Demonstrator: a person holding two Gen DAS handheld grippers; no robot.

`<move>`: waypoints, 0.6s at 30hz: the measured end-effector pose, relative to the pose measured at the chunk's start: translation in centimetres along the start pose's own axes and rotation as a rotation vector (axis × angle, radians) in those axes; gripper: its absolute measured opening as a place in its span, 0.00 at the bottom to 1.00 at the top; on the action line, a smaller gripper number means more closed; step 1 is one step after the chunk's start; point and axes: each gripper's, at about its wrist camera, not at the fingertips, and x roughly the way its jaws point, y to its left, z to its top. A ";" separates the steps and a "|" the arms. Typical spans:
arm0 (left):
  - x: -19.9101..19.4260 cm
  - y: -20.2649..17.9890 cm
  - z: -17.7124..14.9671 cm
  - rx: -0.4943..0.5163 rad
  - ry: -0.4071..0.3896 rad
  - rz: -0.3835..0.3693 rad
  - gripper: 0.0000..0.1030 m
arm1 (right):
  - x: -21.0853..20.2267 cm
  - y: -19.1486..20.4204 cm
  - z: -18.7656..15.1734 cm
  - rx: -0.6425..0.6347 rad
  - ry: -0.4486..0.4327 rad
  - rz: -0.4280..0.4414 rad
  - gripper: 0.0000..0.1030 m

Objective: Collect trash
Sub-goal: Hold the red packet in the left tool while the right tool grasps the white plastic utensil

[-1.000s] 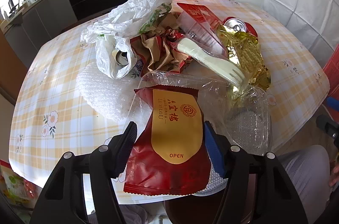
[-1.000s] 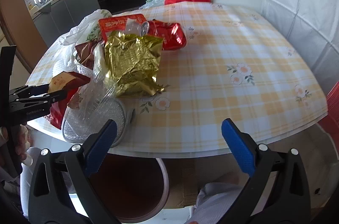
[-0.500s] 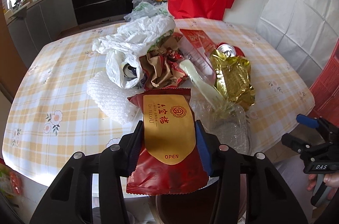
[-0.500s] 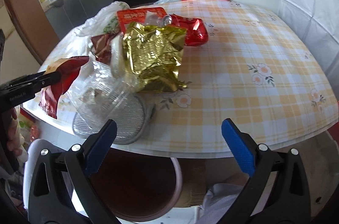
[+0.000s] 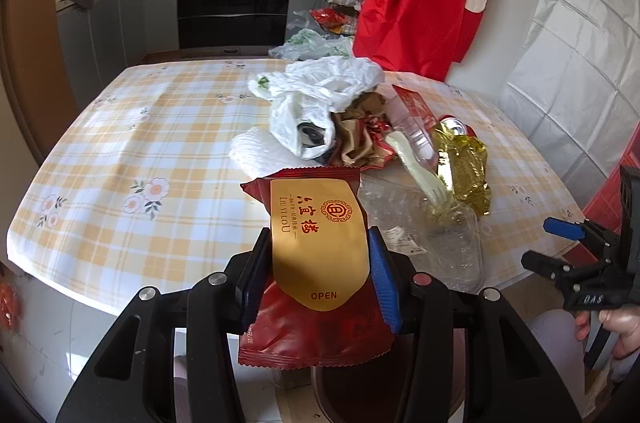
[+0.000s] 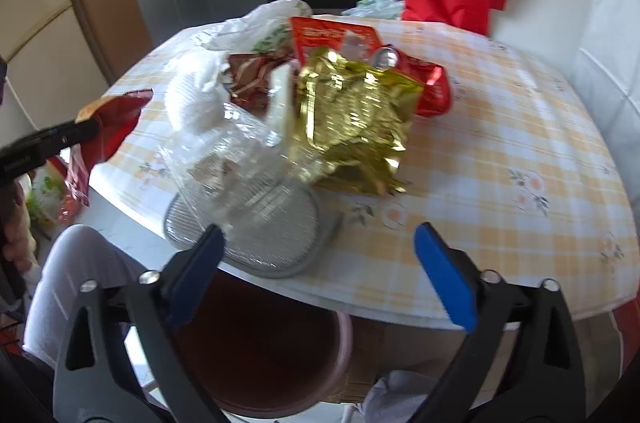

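The left tool (image 5: 318, 273) is clenched on the dark red and gold foil snack wrapper (image 5: 320, 255), held clear of the checked worktop (image 5: 120, 159) above the brown round bin (image 6: 260, 347), so releasing it there seems next, while the right tool (image 6: 320, 263), empty, is closing.

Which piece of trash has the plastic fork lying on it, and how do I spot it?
Start at the checked table and go to the trash heap near its front right edge. The white plastic fork lies tines-down on the clear plastic bag. Unlike the crinkled gold foil bag beside it, you can see straight through it.
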 end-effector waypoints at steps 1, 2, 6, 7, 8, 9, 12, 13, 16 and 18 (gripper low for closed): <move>-0.1 0.2 -0.1 -0.004 -0.001 0.004 0.45 | 0.4 0.1 0.7 0.009 0.006 0.025 0.84; -0.1 0.5 -0.2 -0.008 -0.002 0.006 0.45 | 0.5 0.3 1.0 0.008 0.003 0.033 0.84; -0.2 1.2 -0.2 -0.037 -0.011 -0.001 0.45 | 2.3 3.0 3.7 -0.153 0.001 0.058 0.74; -0.3 1.3 -0.2 -0.048 -0.010 -0.012 0.45 | 2.8 3.6 4.4 -0.190 0.007 0.054 0.69; -0.3 1.6 -0.3 -0.065 -0.002 -0.036 0.45 | 3.4 4.1 5.1 -0.217 0.014 0.061 0.60; -0.3 1.7 -0.4 -0.082 0.002 -0.055 0.45 | 4.1 4.5 5.8 -0.235 0.029 0.081 0.57; -0.6 1.8 -0.6 -0.095 -0.003 -0.075 0.45 | 6.8 5.3 7.5 -0.274 0.072 0.056 0.48; -0.7 1.8 -0.6 -0.092 -0.006 -0.076 0.45 | 7.4 5.4 7.8 -0.278 0.078 0.037 0.46; -0.8 2.1 -0.7 -0.102 -0.010 -0.081 0.45 | 8.9 5.1 8.4 -0.246 0.091 0.003 0.45; -0.8 2.5 -0.8 -0.113 -0.010 -0.083 0.45 | 9.7 4.9 8.8 -0.223 0.099 -0.009 0.43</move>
